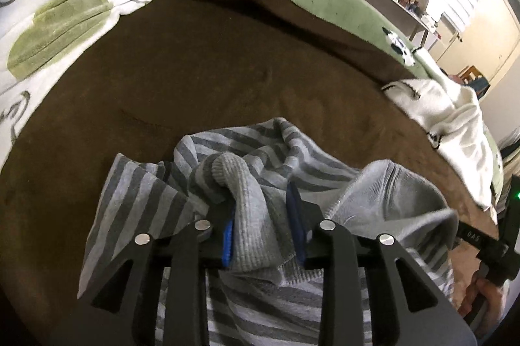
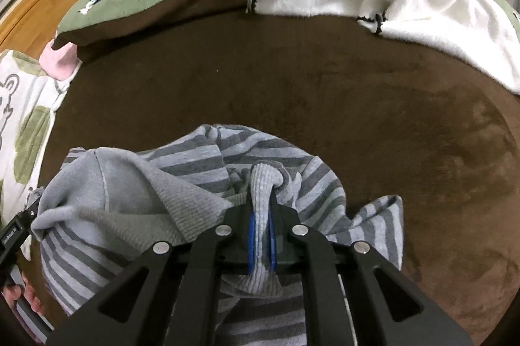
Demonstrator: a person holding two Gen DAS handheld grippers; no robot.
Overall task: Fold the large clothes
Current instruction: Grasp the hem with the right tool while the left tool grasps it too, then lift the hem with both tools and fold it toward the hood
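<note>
Starting at your left, the grey-and-dark-grey striped knit sweater lies bunched on the brown plush bedspread, close in front of you. A plain grey ribbed band runs between the pads of your left gripper, but the jaws stand apart with a gap on the right side, so that grip looks loose or let go. Moving right, your right gripper is pinched tight on another ribbed grey band of the same sweater. Judge this garment soft, limp and fairly light: it will sag and crumple wherever it hangs unsupported. The ribbed hems are thicker and less slippery, so take it there, at matching corners, and keep it spread taut.
</note>
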